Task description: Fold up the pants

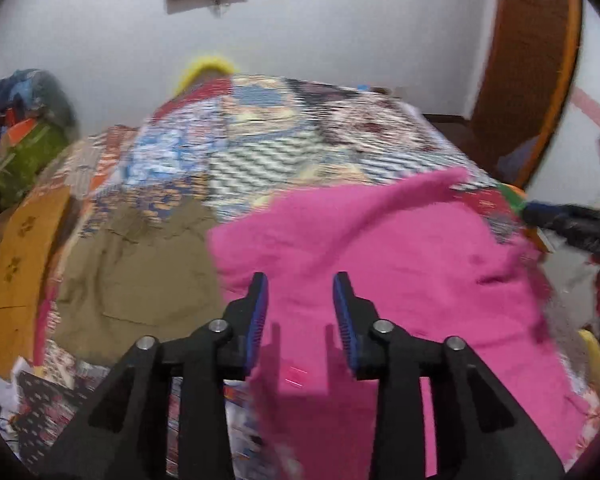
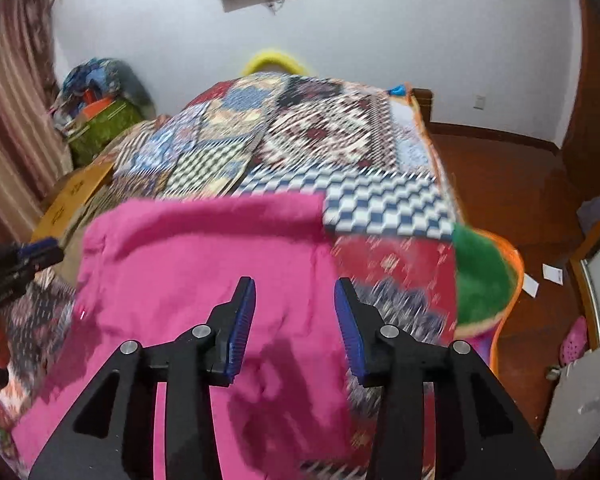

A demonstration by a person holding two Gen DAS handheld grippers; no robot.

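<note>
Left wrist view: the left gripper (image 1: 300, 280) stands at lower centre with its jaws parted and nothing between them, so it is released; beneath and beyond it lie the pink pants (image 1: 380, 264), spread across the centre and right of the frame on the patchwork quilt (image 1: 260, 152). One khaki garment (image 1: 140, 272) lies at centre left, touching the pink cloth along its left edge. A dark shape at the right edge is probably the other gripper, though blur prevents certainty. Right wrist view: the right gripper (image 2: 294, 284) sits at lower centre, jaws likewise apart and empty, released, hovering over the right border of the pink pants (image 2: 204, 280), which fill the centre and lower left. The far edge of the cloth, at mid-frame, looks doubled over into a rounded fold. Judgement: one fold appears just laid and let go; the step in hand is the release between folds. The next move calls for both claws to take a fresh hold on an edge, probably the near one, and carry it evenly across. Count: two grippers, one pink garment, one khaki garment, one quilt.
</note>
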